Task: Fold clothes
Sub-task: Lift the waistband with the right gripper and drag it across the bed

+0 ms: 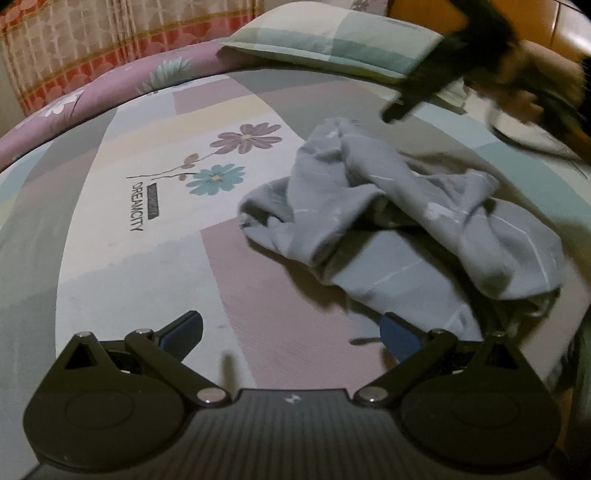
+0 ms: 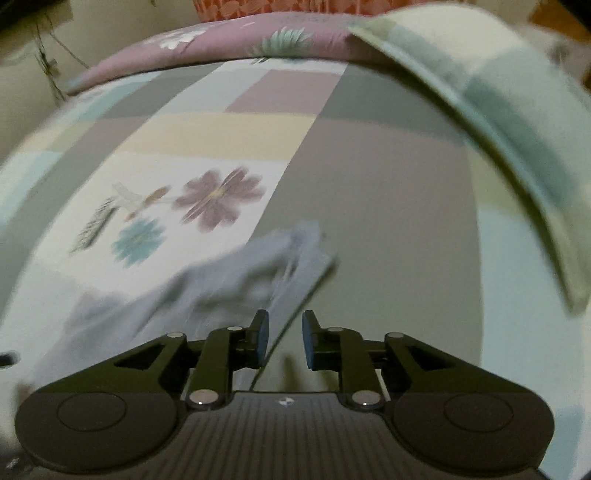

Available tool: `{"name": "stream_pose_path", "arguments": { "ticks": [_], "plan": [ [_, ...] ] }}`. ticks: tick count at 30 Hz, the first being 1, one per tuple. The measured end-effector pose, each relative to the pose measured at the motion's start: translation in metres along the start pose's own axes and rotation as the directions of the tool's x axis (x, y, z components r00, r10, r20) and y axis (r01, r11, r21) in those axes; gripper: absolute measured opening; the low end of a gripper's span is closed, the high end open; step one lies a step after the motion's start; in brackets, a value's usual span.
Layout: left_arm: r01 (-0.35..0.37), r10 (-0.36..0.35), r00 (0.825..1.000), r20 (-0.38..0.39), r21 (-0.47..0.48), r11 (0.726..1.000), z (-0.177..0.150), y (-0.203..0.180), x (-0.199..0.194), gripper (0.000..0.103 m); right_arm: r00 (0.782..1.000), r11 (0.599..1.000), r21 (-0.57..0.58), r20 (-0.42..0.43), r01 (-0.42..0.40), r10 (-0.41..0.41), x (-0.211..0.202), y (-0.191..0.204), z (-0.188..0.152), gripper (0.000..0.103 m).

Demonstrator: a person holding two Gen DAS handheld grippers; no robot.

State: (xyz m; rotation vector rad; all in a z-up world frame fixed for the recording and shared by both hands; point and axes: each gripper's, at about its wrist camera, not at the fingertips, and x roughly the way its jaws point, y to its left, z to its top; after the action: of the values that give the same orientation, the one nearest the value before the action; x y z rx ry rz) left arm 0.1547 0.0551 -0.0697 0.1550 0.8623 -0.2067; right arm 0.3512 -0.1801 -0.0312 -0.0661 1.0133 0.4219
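Observation:
A crumpled grey garment (image 1: 399, 221) lies on the patchwork bed sheet (image 1: 147, 184), right of the printed flowers. My left gripper (image 1: 291, 332) is wide open just above the sheet; its right finger (image 1: 400, 338) sits at the garment's near edge. In the left wrist view the right gripper (image 1: 417, 96) hovers, blurred, above the garment's far end. In the right wrist view the right gripper (image 2: 284, 341) is open with a narrow gap and nothing between the pads; the blurred garment (image 2: 229, 273) lies just ahead and to the left on the sheet (image 2: 388, 221).
A check-patterned pillow (image 1: 332, 40) lies at the head of the bed, also on the right in the right wrist view (image 2: 517, 122). A purple floral quilt (image 1: 92, 96) runs along the far edge. A patterned curtain (image 1: 92, 33) hangs behind it.

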Motion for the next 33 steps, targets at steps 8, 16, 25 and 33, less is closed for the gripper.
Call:
{"name": "stream_pose_path", "arguments": {
  "ticks": [8,16,25,33],
  "plan": [
    [-0.010,0.010,1.000,0.002,0.020,1.000,-0.006,-0.022,-0.018,0.102,0.979,0.952,0.232,-0.001,-0.198,0.204,-0.053,-0.011,-0.088,0.024],
    [0.001,-0.001,1.000,0.013,0.017,1.000,-0.012,-0.043,-0.036,0.102,0.936,0.845,0.416,0.043,-0.335,0.350,-0.051,-0.009,-0.117,0.041],
    [0.000,0.000,1.000,0.017,-0.002,1.000,-0.017,-0.048,-0.040,0.102,0.911,0.748,0.539,0.094,-0.386,0.402,-0.023,-0.007,-0.125,0.050],
    [-0.003,0.003,1.000,0.010,-0.005,1.000,-0.018,-0.048,-0.039,0.102,0.929,0.721,0.595,0.138,-0.355,0.343,-0.008,-0.011,-0.130,0.025]
  ]
}}
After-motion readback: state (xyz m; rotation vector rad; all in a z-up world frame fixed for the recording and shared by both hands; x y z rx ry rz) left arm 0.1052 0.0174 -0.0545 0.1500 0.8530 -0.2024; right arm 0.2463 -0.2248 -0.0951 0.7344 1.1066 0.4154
